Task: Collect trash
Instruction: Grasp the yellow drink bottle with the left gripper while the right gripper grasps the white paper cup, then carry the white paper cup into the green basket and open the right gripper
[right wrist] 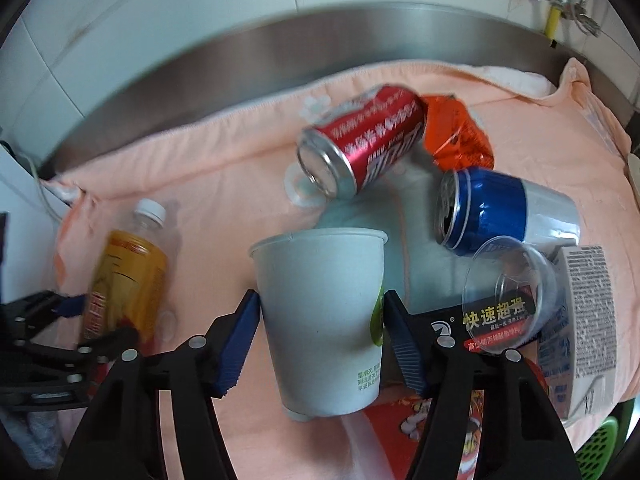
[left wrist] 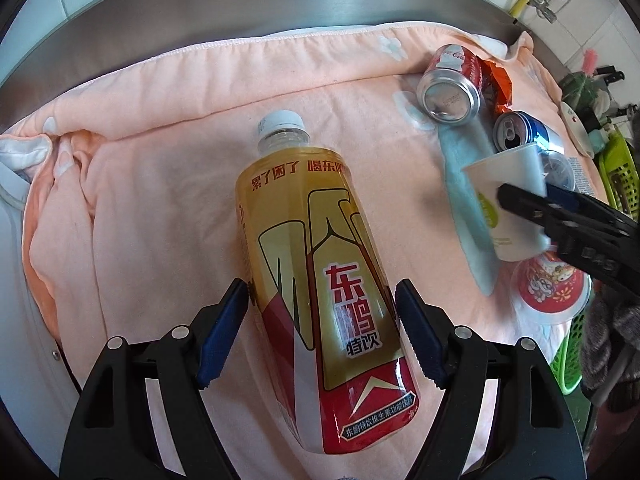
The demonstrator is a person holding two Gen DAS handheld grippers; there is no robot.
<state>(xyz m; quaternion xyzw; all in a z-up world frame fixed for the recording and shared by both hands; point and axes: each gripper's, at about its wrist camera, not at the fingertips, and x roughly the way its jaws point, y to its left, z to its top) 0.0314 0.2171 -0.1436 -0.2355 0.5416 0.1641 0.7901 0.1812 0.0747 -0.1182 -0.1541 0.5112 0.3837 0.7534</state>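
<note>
A yellow drink bottle (left wrist: 312, 240) with a white cap and a red and gold label is between the blue pads of my left gripper (left wrist: 322, 296), which press on its sides; the gripper is shut on it. The right wrist view shows the same bottle (right wrist: 132, 264) at the left, with the left gripper (right wrist: 96, 320) around it. A white paper cup (right wrist: 320, 352) with a green mark lies rim away from the camera, and my right gripper (right wrist: 320, 300) is shut on its walls. In the left wrist view that cup (left wrist: 508, 176) and the right gripper (left wrist: 520, 200) are at the right.
A peach cloth (left wrist: 160, 200) covers a steel counter (left wrist: 240, 20). Beyond the cup lie a red can (right wrist: 360, 144), a blue can (right wrist: 492, 208), an orange wrapper (right wrist: 456, 136), a clear plastic lid (right wrist: 508, 292), a white carton (right wrist: 588, 320) and a red-printed tub (left wrist: 548, 288). Green baskets (left wrist: 620, 168) stand at the right.
</note>
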